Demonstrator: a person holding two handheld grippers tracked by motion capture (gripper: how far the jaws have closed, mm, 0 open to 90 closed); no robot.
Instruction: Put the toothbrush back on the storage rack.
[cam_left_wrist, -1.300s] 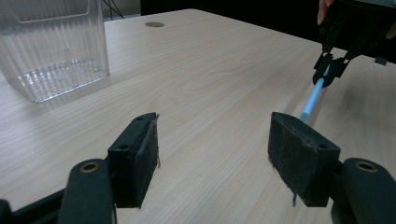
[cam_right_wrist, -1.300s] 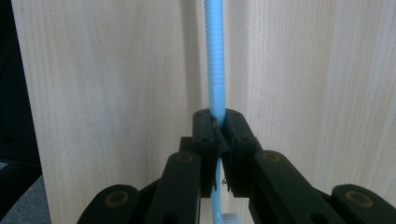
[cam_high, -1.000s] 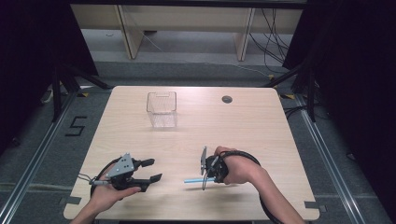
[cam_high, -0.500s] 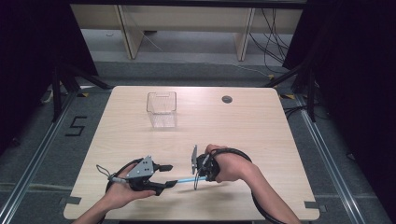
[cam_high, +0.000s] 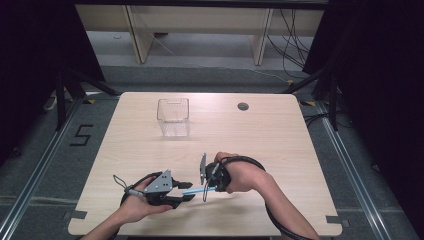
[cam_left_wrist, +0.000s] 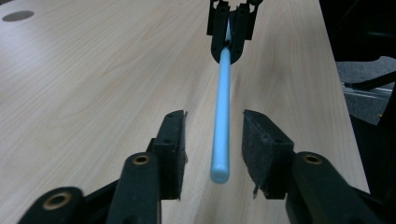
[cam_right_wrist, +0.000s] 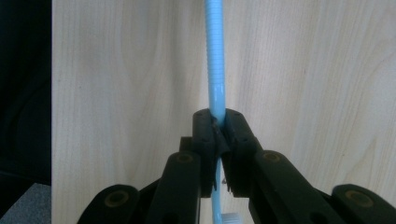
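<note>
**Ann:** Fingers first: the right gripper (cam_right_wrist: 218, 122) is clenched hard on a light-blue toothbrush (cam_right_wrist: 215, 70), pads pinching the handle, bristle end tucked back behind the jaws at the bottom of the right gripper view.

**Ben:** And the left gripper (cam_left_wrist: 214, 151)? Its jaws have just been closing, with the free handle tip (cam_left_wrist: 219, 172) sitting between the pads, daylight on both sides. Not gripping yet, I'd say.

**Ann:** Agreed, released for now. From above, the brush (cam_high: 196, 190) hangs level just over the table (cam_high: 280, 135), bridging the two grippers near the front edge.

**Ben:** To do this handover well, I'd keep the handle centred between the left pads, close squarely on it, and only then let the right side go. Close off-centre and the stick may swing.

**Ann:** Farther out, a clear plastic bin (cam_high: 173, 116) stands well apart toward the far side, with a round cable hole (cam_high: 243, 106) beyond.
</note>
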